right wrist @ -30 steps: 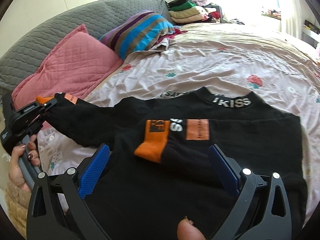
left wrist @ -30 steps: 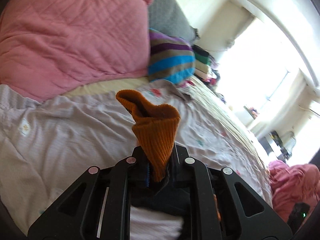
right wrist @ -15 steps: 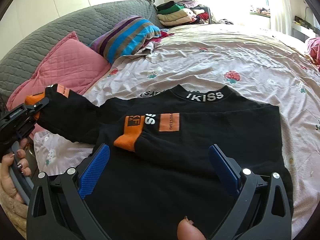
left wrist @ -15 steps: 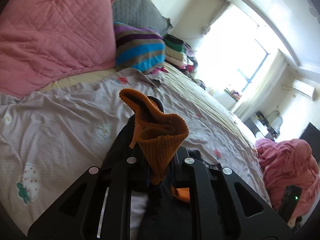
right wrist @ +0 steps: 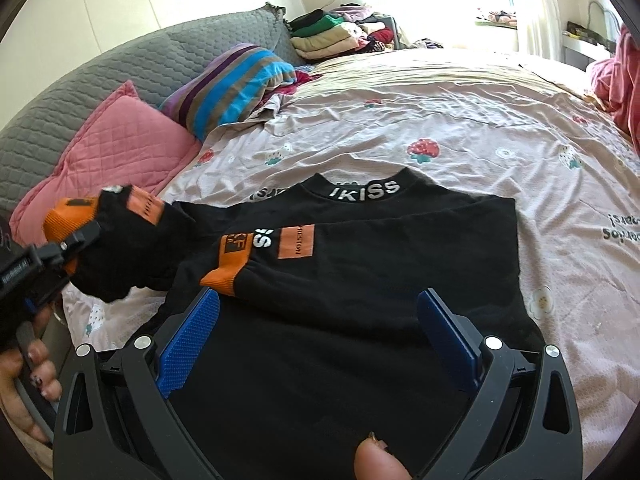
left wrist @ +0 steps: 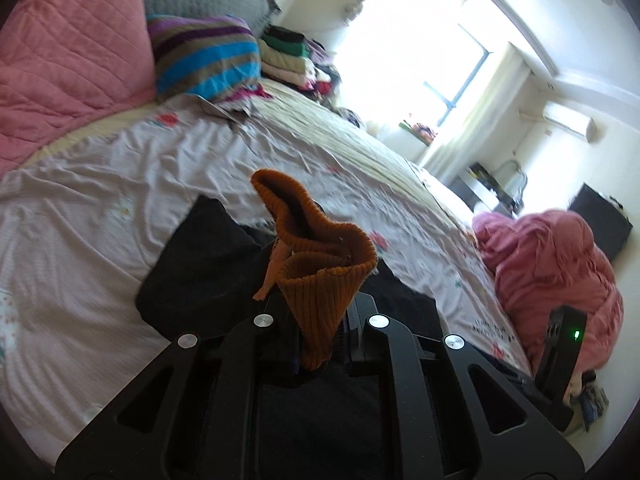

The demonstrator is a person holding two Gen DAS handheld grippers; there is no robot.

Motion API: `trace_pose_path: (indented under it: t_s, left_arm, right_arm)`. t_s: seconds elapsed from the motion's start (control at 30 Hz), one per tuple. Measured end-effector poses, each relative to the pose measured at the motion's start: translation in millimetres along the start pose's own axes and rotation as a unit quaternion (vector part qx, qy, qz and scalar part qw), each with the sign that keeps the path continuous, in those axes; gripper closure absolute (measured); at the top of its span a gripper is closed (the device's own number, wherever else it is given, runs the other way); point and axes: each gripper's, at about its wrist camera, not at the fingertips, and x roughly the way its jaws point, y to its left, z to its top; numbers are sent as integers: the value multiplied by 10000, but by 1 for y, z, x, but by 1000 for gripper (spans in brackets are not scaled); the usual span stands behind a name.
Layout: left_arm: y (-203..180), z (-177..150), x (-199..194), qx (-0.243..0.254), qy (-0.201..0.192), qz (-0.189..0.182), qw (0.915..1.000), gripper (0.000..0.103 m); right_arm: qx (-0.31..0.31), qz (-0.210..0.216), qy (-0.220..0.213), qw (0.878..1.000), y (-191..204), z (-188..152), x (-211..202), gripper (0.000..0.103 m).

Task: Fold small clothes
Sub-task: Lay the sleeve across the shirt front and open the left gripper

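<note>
The bed (right wrist: pixel 460 112) fills both views, w/ a pale strawberry-print sheet (right wrist: pixel 400 128) over it. At its head: grey headboard (right wrist: pixel 100 80), pink pillow (right wrist: pixel 120 148), striped pillow (right wrist: pixel 232 80), and a stack of folded clothes (right wrist: pixel 332 36) further along. A pink blanket heap (left wrist: pixel 552 264) sits at the far edge.

A black top (right wrist: pixel 360 280) w/ "IKISS" on the collar lies flat on the sheet, centre of the bed, just in front of the right gripper (right wrist: pixel 318 336). One sleeve is folded across the chest, its orange cuff (right wrist: pixel 226 268) resting on the black fabric near the gripper's left blue pad.

The right gripper's jaws are spread wide, nothing between them; it hovers over the top's lower part.

The left gripper (left wrist: pixel 320 328) is pinched tight on the other sleeve's cuff (left wrist: pixel 320 264), holding it lifted off the sheet at the top's left side. The cuff's ribbed orange mouth flares up past the jaws. A hand (right wrist: pixel 24 384) w/ painted nails grips that gripper's handle.
</note>
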Motion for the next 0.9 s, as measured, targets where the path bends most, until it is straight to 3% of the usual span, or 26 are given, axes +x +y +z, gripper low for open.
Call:
trace_pose_path:
  t_s: [0.47,0.57,0.7,0.9]
  left_arm:
    - [-34,-42,45,527,963,-192,9938,95]
    - [-39,-49,50,592,1143,-277,9913,86]
    - [-45,-54,52,632,1371,-483,9874,67]
    - [-47,-53,42,592,1326,-534,9880,43]
  right_arm:
    - [300,-339,21,9990,-39,-10,-17,5]
    - [432,-454,46,9980,-50,-12,-20,5]
    - [570,-507,136,9970,-60,-17,-20,5]
    - [606,-464,294,9967,-59,-26,-17,5]
